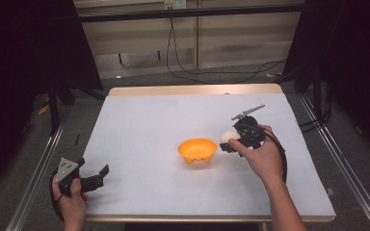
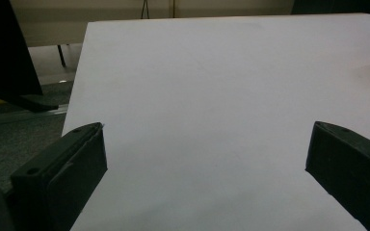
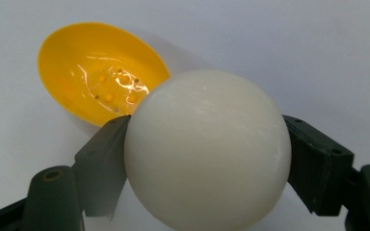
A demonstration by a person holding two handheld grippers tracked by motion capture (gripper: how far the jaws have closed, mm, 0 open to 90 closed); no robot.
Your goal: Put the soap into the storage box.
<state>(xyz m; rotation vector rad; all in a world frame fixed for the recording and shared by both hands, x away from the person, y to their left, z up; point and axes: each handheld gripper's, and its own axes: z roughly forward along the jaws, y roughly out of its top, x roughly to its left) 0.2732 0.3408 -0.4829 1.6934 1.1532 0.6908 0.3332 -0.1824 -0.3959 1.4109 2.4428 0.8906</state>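
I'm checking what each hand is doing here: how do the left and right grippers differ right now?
The left gripper stands open with nothing between its jaws; the right gripper is shut on a white ball. The left gripper sits near the table's front left corner, far from the orange bowl; the right gripper is just right of that bowl. Both are black, two-jawed and hand-held.

In the right gripper view, the white ball (image 3: pixel 207 149) hides the near rim of the orange bowl (image 3: pixel 96 82), and the picture's bottom edge cuts off the ball's underside. From the high view, the right claw (image 1: pixel 227 142) covers part of the ball.
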